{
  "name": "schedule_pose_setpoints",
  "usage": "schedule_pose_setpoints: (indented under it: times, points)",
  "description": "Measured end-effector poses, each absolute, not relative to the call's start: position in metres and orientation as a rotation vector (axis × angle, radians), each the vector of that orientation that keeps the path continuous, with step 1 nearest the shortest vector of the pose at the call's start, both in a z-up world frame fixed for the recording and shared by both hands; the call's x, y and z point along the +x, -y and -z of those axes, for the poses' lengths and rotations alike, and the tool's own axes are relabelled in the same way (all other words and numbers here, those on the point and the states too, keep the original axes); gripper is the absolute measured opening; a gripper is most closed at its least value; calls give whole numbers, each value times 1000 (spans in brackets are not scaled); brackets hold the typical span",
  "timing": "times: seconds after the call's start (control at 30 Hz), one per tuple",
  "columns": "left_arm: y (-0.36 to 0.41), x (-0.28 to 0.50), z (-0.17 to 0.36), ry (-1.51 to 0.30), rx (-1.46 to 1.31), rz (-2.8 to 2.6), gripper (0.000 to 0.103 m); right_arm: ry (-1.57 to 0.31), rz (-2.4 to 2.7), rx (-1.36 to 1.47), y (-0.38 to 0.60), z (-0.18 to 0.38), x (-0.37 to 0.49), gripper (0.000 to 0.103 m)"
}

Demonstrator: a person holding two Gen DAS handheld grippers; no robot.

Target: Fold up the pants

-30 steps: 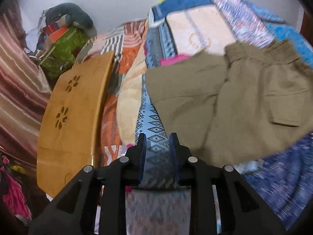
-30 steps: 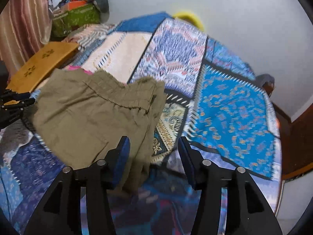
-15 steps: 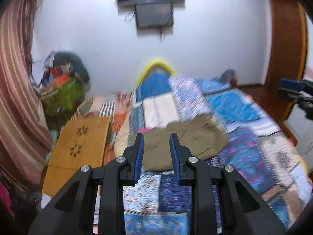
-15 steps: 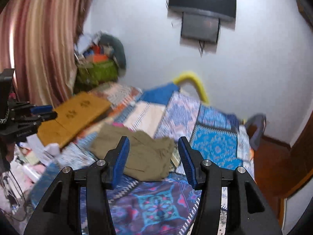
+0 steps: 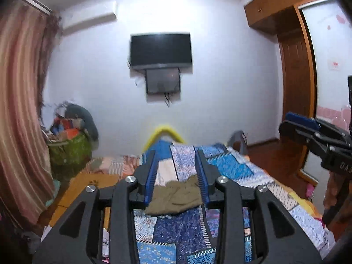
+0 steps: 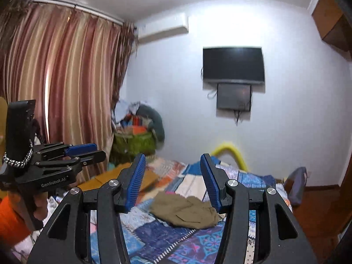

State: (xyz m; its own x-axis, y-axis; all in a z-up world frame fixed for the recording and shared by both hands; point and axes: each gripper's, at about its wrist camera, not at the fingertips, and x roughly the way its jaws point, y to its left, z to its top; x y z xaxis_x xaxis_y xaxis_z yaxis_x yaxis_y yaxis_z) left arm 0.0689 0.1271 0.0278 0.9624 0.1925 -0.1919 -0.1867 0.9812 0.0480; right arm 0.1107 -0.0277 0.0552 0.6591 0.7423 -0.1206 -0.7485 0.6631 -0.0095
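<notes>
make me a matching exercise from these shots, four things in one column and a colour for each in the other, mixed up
Things:
1. pants
2. TV
3. curtain
4. headboard rail

Colours:
a. yellow
b. olive brown
c. striped pink and tan
d. black

Pairs: 1-b, 2-d, 3-c, 4-a

Black left gripper [image 5: 177, 173] and right gripper [image 6: 172, 181], blue ribbed jaws, silver screws, orange sleeve [image 6: 11, 217].
</notes>
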Motion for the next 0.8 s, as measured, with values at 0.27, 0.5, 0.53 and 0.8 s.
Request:
schedule_pose_setpoints:
  times: [0.27,0.5,0.53,0.8]
  points:
    - [-102,22,-27,-127,29,-196,57,-77,-835,15,38,-45,88,48]
    - [-92,-1,-20,-100,11,-215,87,-51,-800,36,39,-41,71,77]
    - [-93,-4,-18,-100,-1,-214,94,-51,-791,38,40,-41,69,81]
    - [-102,-6,-14,-107,-30,-232,103,-65,-747,57,45,-37,67,103]
